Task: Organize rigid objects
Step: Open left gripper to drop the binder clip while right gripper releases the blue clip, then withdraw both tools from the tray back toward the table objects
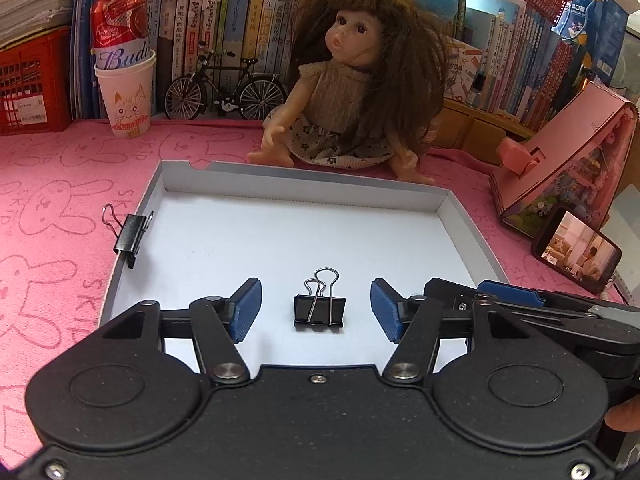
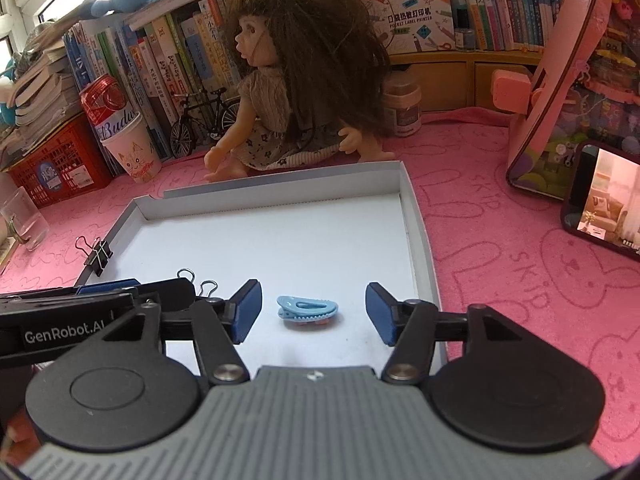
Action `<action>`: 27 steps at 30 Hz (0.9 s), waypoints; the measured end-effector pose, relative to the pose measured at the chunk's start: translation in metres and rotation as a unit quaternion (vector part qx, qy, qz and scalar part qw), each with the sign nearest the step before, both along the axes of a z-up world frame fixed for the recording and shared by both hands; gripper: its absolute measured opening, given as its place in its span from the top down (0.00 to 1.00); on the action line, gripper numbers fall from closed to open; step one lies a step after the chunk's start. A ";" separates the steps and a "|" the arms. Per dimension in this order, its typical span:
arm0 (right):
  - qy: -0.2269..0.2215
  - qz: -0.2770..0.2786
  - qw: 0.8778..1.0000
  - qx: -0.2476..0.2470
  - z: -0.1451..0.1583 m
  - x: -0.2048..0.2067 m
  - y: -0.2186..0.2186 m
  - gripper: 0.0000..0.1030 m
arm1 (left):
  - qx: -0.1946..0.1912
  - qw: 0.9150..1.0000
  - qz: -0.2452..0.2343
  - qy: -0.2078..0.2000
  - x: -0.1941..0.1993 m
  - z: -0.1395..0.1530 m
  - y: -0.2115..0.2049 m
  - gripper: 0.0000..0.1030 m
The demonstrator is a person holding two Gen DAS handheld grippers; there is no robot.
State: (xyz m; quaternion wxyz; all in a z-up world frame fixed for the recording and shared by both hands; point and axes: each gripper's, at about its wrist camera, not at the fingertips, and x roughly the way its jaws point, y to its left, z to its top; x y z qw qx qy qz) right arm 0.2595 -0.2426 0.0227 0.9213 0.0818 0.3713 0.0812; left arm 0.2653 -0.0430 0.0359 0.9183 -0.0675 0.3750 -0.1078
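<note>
A pink bunny-print cloth [image 1: 60,184] covers the desk, with a wall of upright books [image 1: 248,20] along the back edge. A shallow white cardboard tray [image 1: 280,178] lies at the centre of the cloth.

The left gripper [image 1: 316,308] hangs low over the tray's near half with its jaws spread wide and nothing between the pads. A black binder clip [image 1: 319,306] lies flat on the tray floor directly between the 2 fingers, touching neither. This alignment suggests a pickup approach.

The right gripper [image 2: 314,312] is likewise wide apart and empty. A light-blue plastic clip [image 2: 307,310] lies on the tray floor between its fingers, again untouched.

A second black binder clip [image 1: 129,236] is clamped on the tray's left rim, at 10 o'clock from the left gripper. It is probably the model for placing the loose one.

Surroundings:
1. A doll [image 1: 352,92] sits at 12 o'clock, just behind the tray's far wall.
2. A model bicycle [image 1: 226,90] and a paper cup holding a red can [image 1: 120,32] stand at 11 o'clock.
3. A phone [image 1: 576,254] leans at 2 o'clock beside a pink box [image 1: 568,152].

The 2 grippers sit side by side, so their bodies could collide.
</note>
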 end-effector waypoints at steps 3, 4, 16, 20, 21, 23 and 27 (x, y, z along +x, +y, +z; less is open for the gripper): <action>-0.012 -0.002 1.000 -0.004 0.005 -0.008 -0.001 0.24 | 0.007 1.000 -0.001 -0.020 -0.012 0.007 0.001 0.35; -0.016 -0.003 1.000 -0.005 0.006 -0.011 -0.002 0.23 | 0.008 1.000 -0.001 -0.026 -0.016 0.009 0.002 0.33; -0.072 -0.001 0.997 -0.028 0.021 -0.054 -0.003 0.12 | 0.010 0.997 -0.012 -0.078 -0.069 0.023 0.008 0.19; -0.089 0.003 0.995 -0.037 0.024 -0.068 -0.001 0.09 | 0.012 0.995 -0.023 -0.093 -0.089 0.027 0.010 0.17; -0.093 0.004 0.995 -0.040 0.025 -0.072 0.000 0.09 | 0.013 0.995 -0.024 -0.096 -0.093 0.027 0.010 0.16; -0.101 0.006 0.994 -0.042 0.026 -0.080 0.000 0.08 | 0.012 0.994 -0.026 -0.103 -0.104 0.028 0.012 0.16; -0.118 0.007 0.992 -0.048 0.029 -0.095 0.002 0.05 | 0.008 0.993 -0.028 -0.117 -0.122 0.030 0.015 0.16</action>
